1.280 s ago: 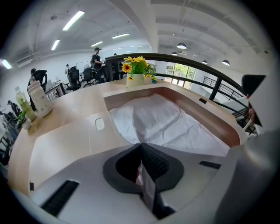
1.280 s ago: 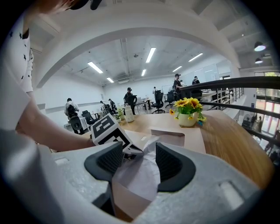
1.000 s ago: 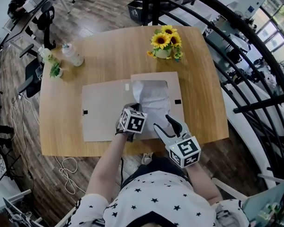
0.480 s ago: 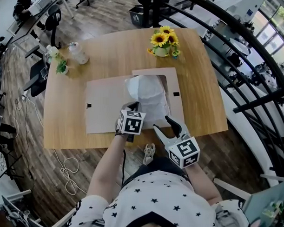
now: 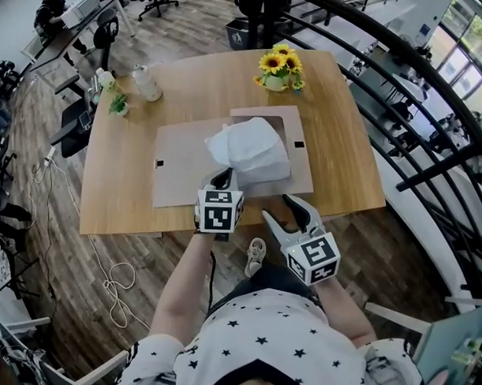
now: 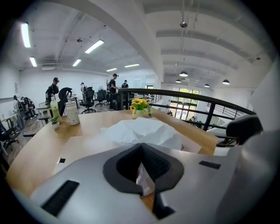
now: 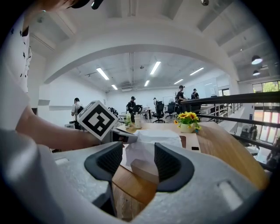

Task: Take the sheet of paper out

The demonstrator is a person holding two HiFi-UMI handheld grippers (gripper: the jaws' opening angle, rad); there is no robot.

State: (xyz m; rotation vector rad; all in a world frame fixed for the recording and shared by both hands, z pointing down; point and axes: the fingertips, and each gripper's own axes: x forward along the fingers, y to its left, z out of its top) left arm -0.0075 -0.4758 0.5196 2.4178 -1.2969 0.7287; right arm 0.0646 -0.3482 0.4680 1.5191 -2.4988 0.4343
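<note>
A white sheet of paper (image 5: 250, 151) billows in a crumpled hump over a flat brown cardboard envelope (image 5: 182, 170) on the wooden table. My left gripper (image 5: 222, 178) is shut on the sheet's near edge, lifted above the table's front part. In the left gripper view the paper (image 6: 142, 130) spreads ahead of the left gripper (image 6: 141, 152), with a strip of it pinched between the dark pads. My right gripper (image 5: 291, 213) stands open just right of it at the table's front edge. Nothing lies between the right gripper's (image 7: 133, 159) fingers; the paper (image 7: 151, 142) lies beyond them.
A pot of sunflowers (image 5: 281, 71) stands at the table's far edge. A bottle (image 5: 146, 83) and a small plant (image 5: 118, 104) sit at the far left corner. The table edge (image 5: 224, 227) lies below my grippers. A black railing (image 5: 417, 115) runs along the right.
My left gripper has drawn back toward me and risen with the paper. More of the sheet has come out and bulges over the envelope. The right gripper has shifted slightly back.
</note>
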